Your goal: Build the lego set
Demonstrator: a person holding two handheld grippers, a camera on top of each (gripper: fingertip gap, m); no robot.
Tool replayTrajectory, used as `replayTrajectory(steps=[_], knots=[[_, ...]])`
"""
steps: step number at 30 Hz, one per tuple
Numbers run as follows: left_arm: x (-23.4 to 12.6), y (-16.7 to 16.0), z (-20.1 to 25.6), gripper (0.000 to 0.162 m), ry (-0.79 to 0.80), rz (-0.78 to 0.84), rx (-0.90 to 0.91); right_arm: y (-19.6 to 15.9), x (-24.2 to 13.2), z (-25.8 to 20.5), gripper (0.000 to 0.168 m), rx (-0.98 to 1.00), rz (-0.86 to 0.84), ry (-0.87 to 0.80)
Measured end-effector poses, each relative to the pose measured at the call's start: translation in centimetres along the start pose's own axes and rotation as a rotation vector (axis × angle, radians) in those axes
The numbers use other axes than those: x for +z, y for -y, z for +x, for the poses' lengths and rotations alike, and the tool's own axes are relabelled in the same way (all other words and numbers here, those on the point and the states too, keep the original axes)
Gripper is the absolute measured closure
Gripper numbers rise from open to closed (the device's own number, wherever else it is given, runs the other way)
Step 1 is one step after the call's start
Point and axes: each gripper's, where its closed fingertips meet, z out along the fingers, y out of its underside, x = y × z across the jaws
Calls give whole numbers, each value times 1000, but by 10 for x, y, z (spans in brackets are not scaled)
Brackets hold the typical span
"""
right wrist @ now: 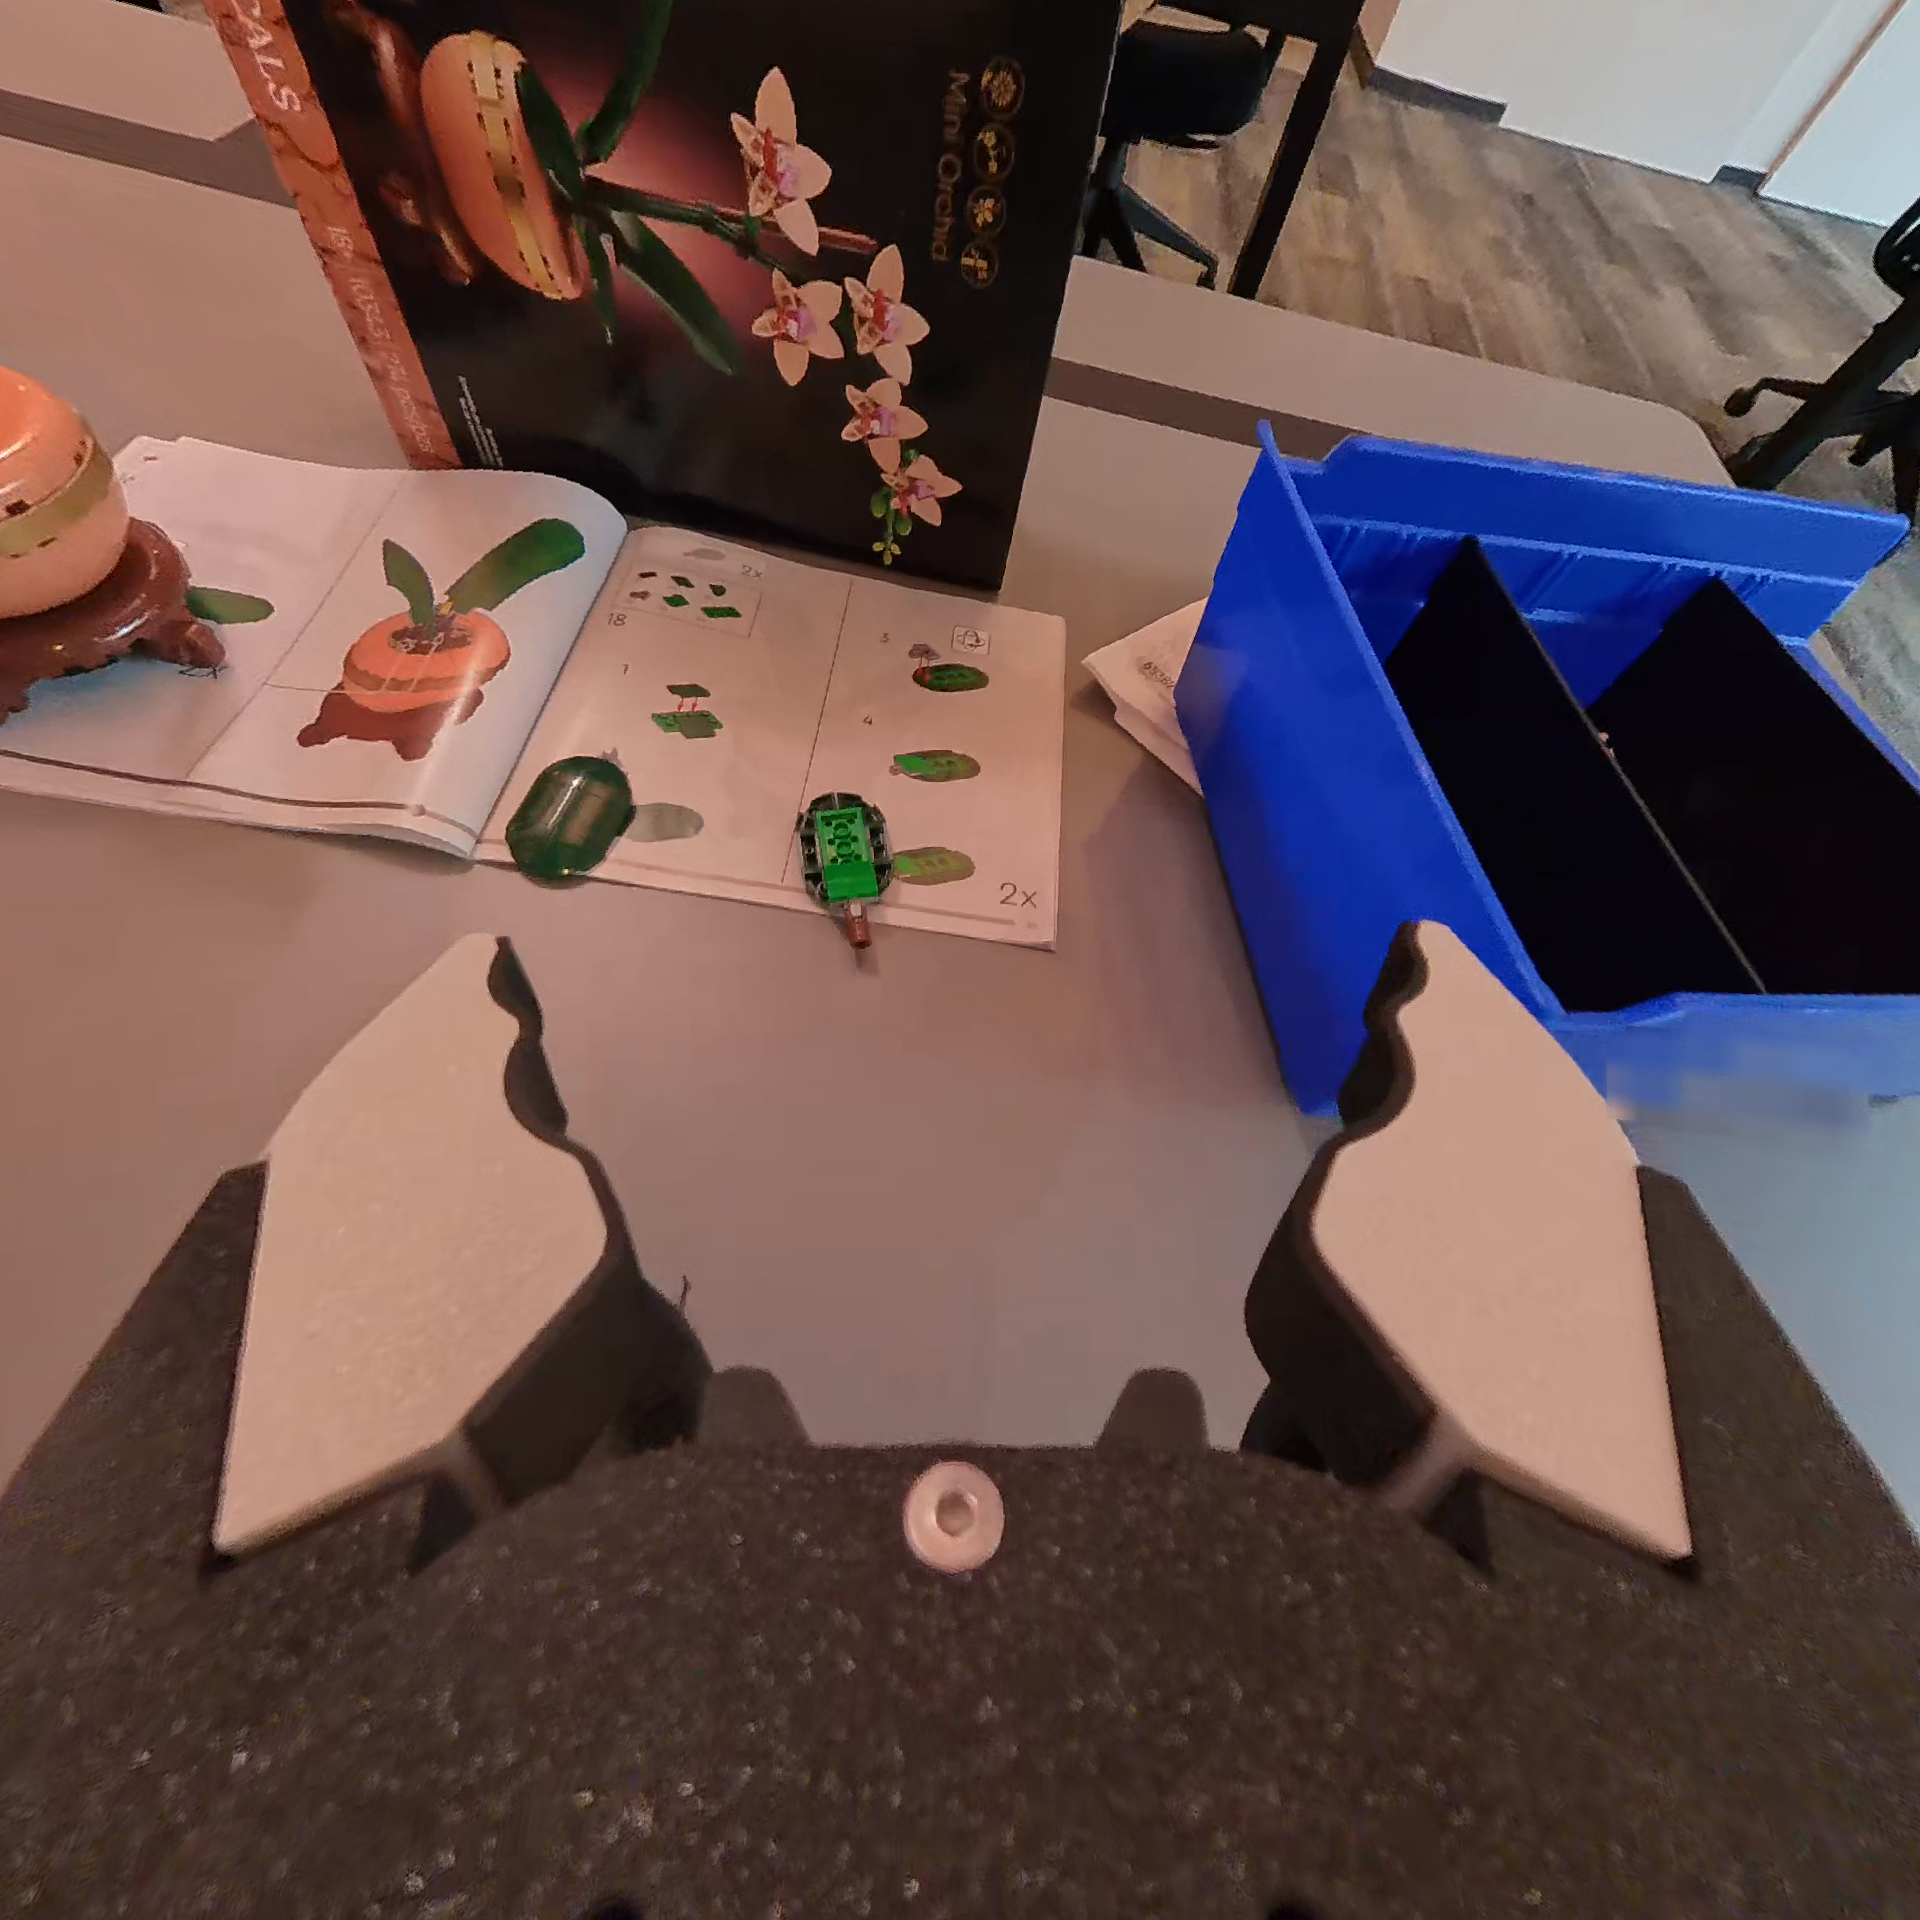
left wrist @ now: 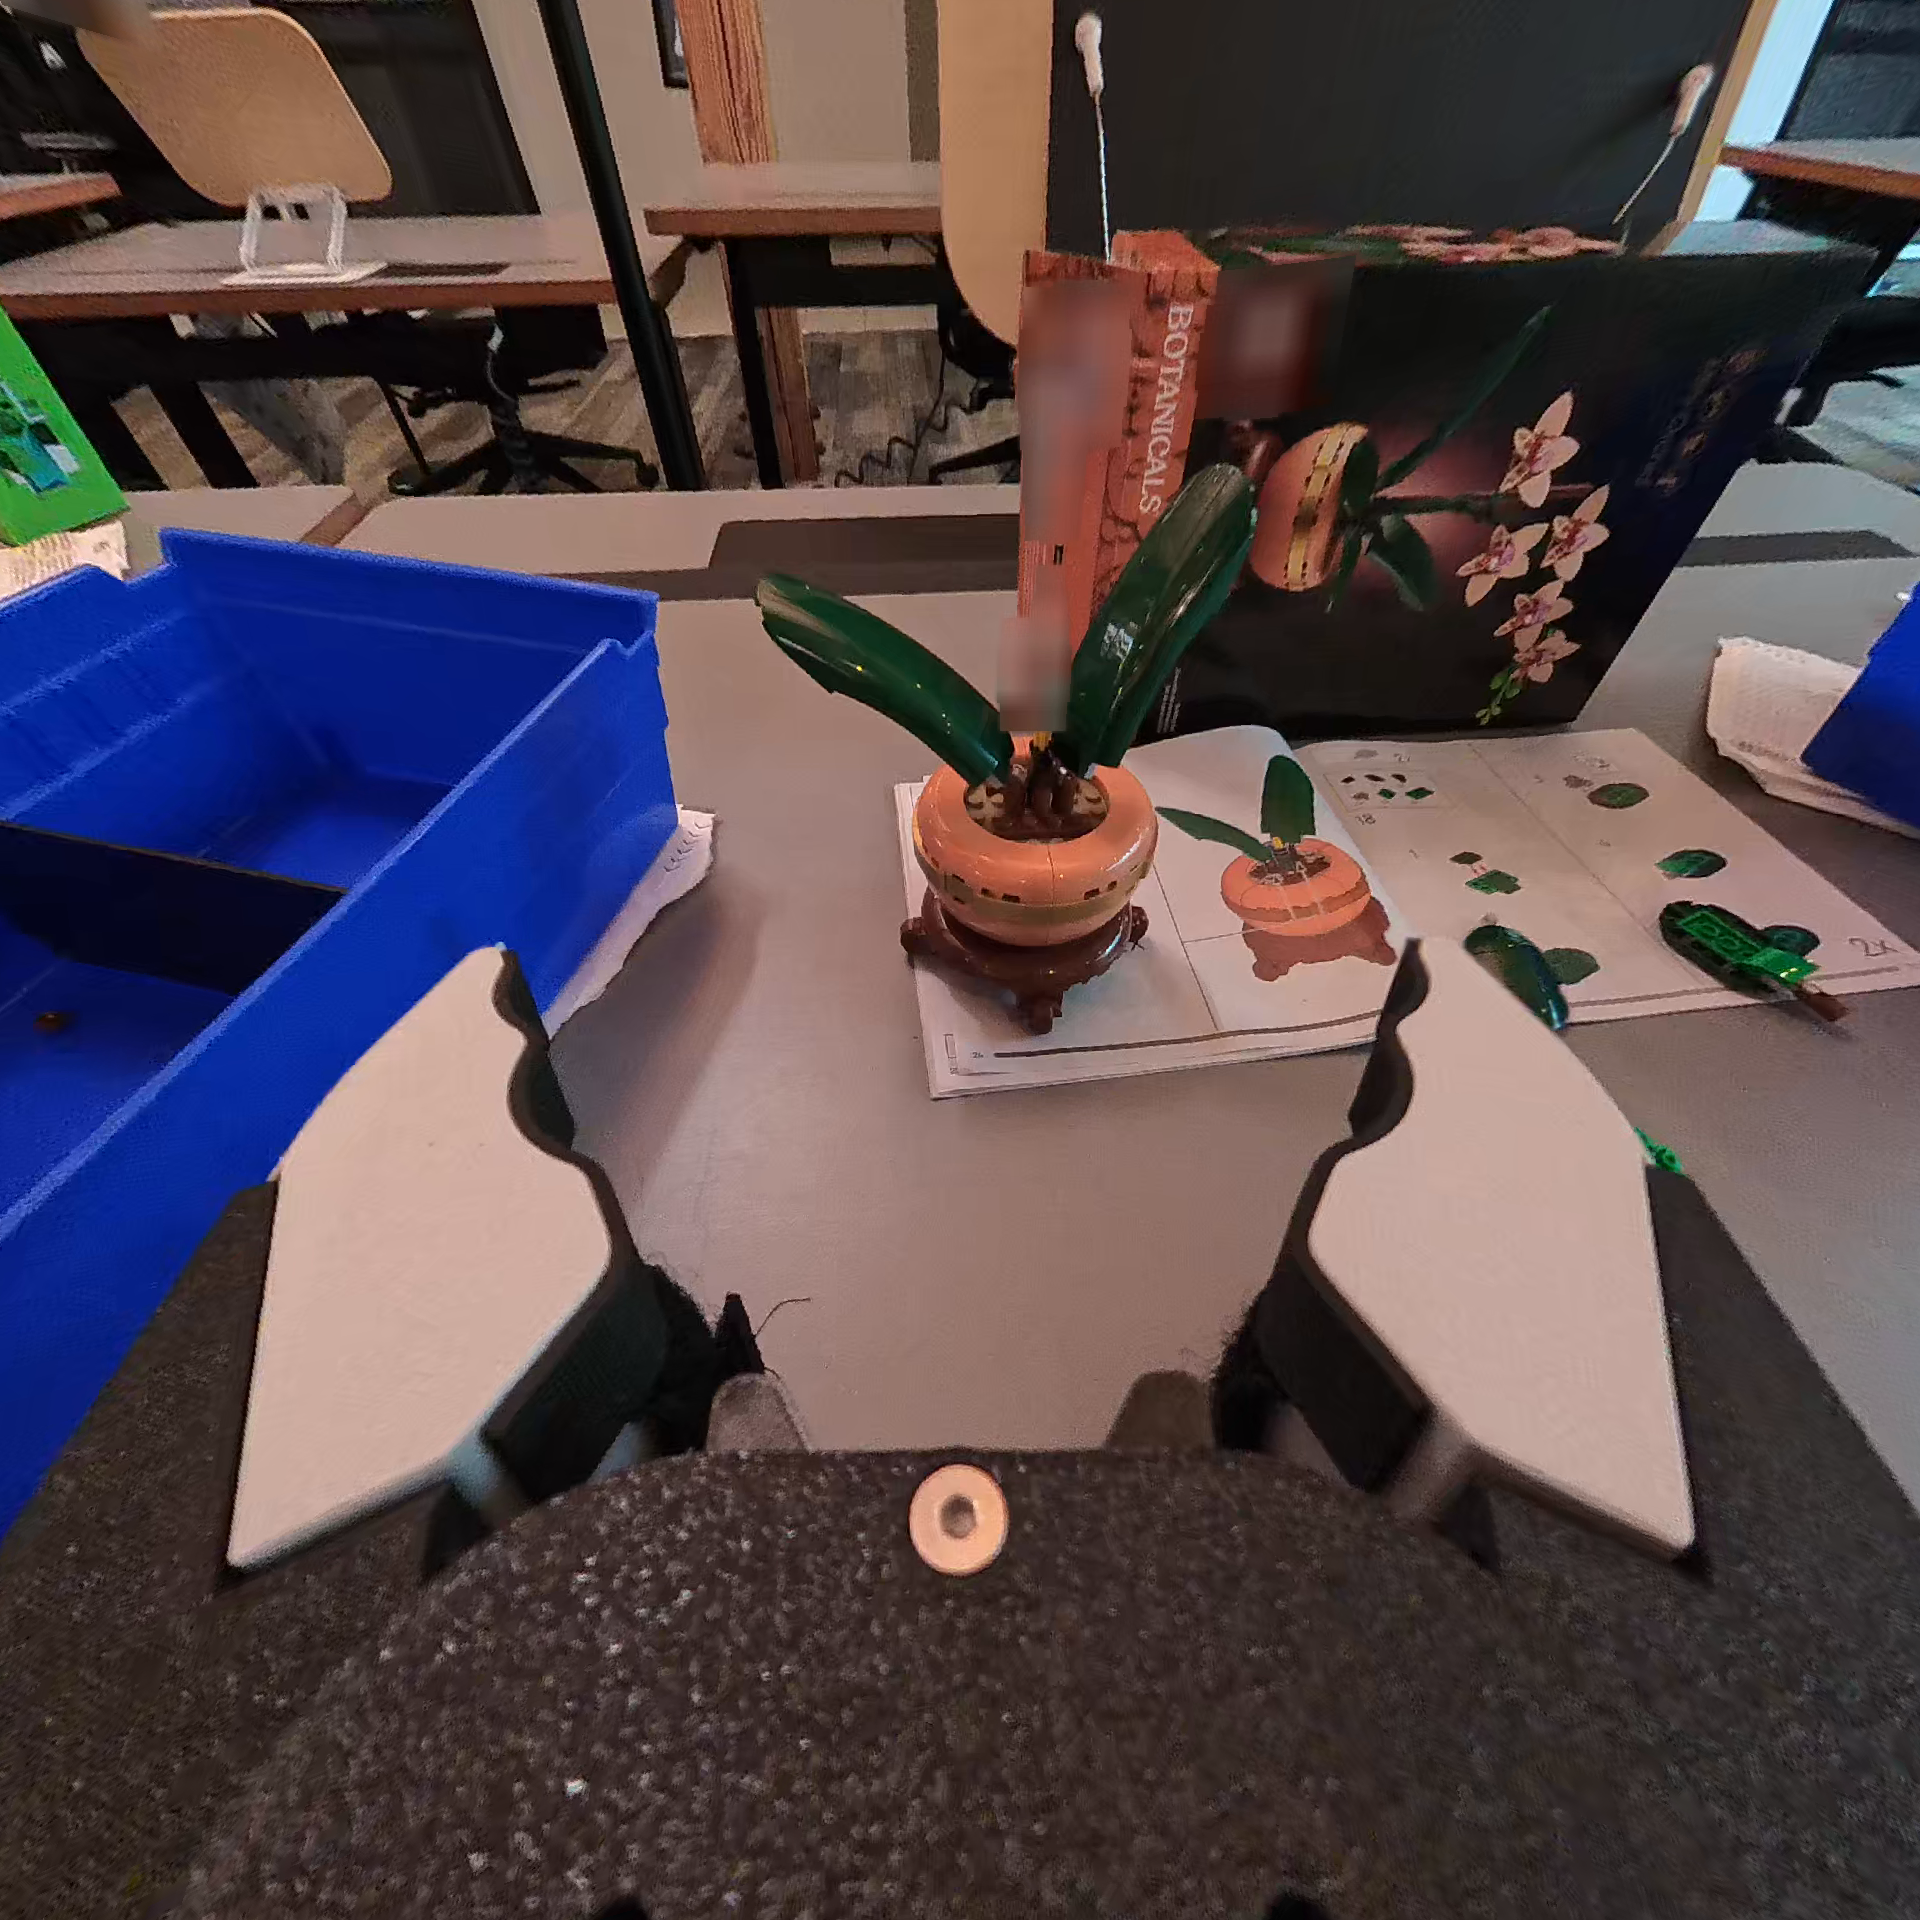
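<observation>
- Orchid pot (left wrist: 1034, 862) (part-built model, peach bowl on brown foot, two dark green leaves up top) is seen standing upright on the left page of the open instruction booklet (left wrist: 1558, 831); used as landmark below.
- Two small leaf sub-builds are laid on the booklet's right page, right of the pot: dark green leaf shell (right wrist: 569, 821), glossy side up, and studded leaf assy (right wrist: 844, 844), underside up w/ bright green plates and a brown pin at its near end.
- Handling, judged: all light, rigid plastic. Glossy shell prob. slippery, best pinched across its narrow width. Studded assy better taken by its long edges, not the thin pin. Pot top-heavy; leaves likely to pop off if pushed, so the bowl should be gripped, not the leaves.
- Left gripper (left wrist: 956, 997) is held low in front of the pot, jaws spread wide, nothing held.
- Right gripper (right wrist: 956, 987) is held in front of the two sub-builds, right of the pot, jaws likewise wide, empty.
- Set box (left wrist: 1455, 468) is stood behind the pot.
- Blue bin (left wrist: 312, 727) is seen left of the pot; a second blue bin (right wrist: 1351, 727) w/ black dividers far right.
</observation>
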Motion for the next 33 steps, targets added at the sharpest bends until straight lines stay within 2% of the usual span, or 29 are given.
replayTrajectory(steps=[11,12,13,14,15,16,17,21,23,26,28,33], knots=[[-2,-2,3,16,5,18,14,2,-5,1,26,4,29,-3],[0,-2,3,16,7,22,14,5,-7,-2,42,-4,53,15],[2,-1,2,22,13,36,19,10,-7,-11,84,-33,103,52],[3,0,1,46,14,57,37,19,-15,-24,137,-83,176,122],[4,1,3,99,2,76,64,30,-24,-41,166,-130,267,196],[4,1,4,150,-6,86,68,42,-35,-56,168,-153,353,248],[5,-1,0,162,21,70,57,50,-46,-75,168,-197,411,319],[26,-18,-2,162,84,-36,141,66,-101,-182,168,-382,556,672],[32,-21,1,162,98,-49,179,56,-131,-242,168,-525,576,853],[35,-24,7,162,124,-60,248,34,-140,-298,168,-768,578,873],[35,-24,11,162,136,-61,288,27,-132,-313,168,-854,571,820],[36,-25,15,162,152,-53,351,32,-129,-317,168,-839,567,769]])
